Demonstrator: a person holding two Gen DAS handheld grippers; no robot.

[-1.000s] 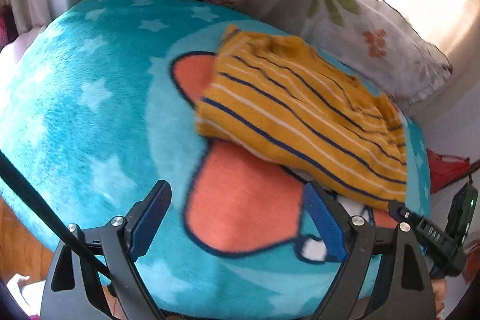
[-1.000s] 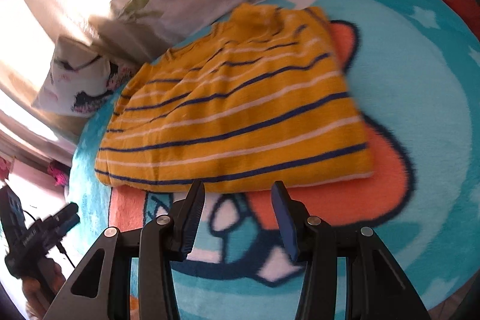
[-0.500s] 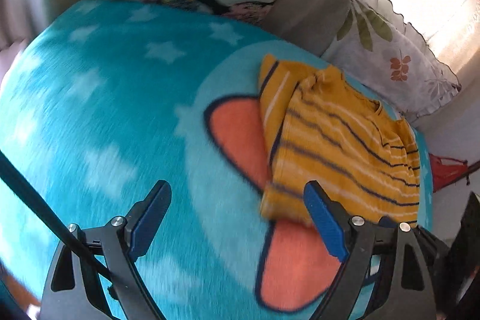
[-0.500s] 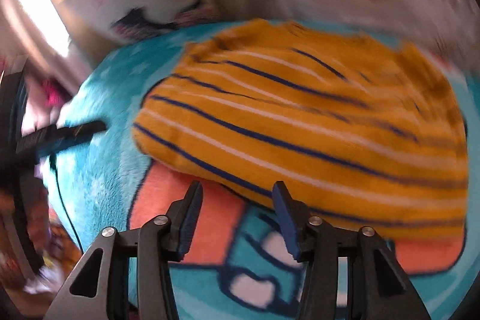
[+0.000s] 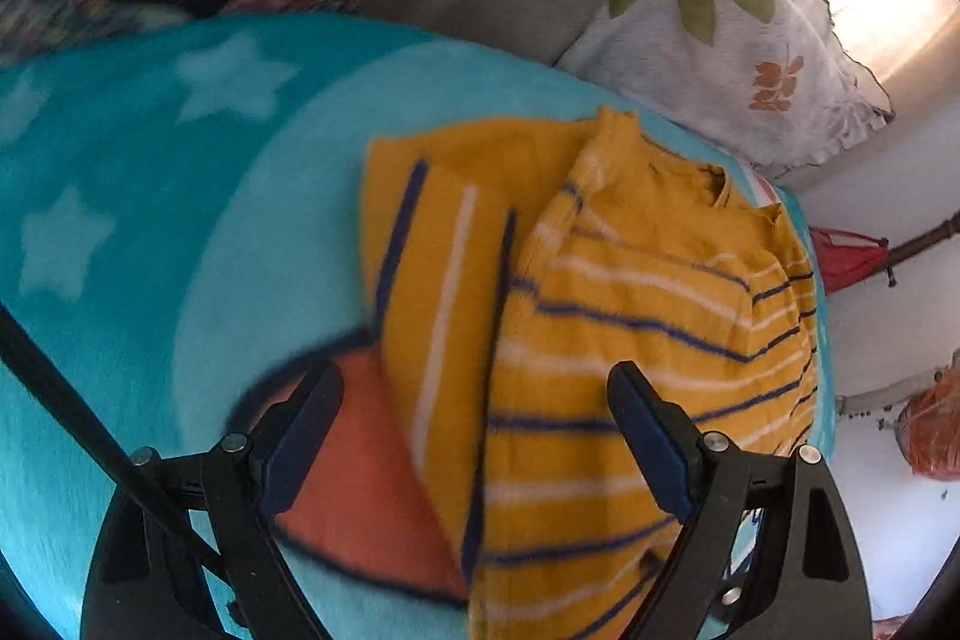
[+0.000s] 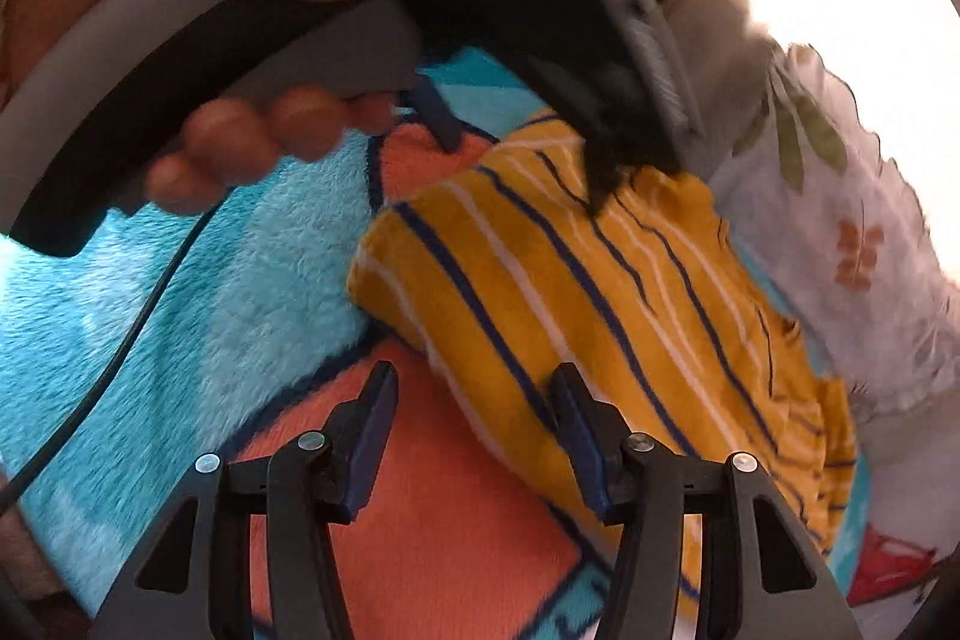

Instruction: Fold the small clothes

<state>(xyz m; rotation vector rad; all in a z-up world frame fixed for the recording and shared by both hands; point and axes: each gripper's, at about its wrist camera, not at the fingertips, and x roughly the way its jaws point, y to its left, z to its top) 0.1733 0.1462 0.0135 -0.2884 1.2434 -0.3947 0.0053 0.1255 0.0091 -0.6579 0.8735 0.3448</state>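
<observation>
Across the centre and right of both wrist views, the mustard-yellow knit top with navy and white stripes point(image 5: 630, 340) lies partly folded on the turquoise plush blanket with pale stars and an orange cartoon patch point(image 5: 150, 220), below the white leaf-print pillow point(image 5: 720, 58) at upper right. The left gripper point(image 5: 474, 430) is spread wide over the garment's near edge, holding nothing, and the right gripper point(image 6: 474, 436) is likewise parted and empty, one finger against the folded corner. A clean fold probably requires both grippers to close on matching hem corners and carry them across together, keeping the edge taut and the stripes aligned.
</observation>
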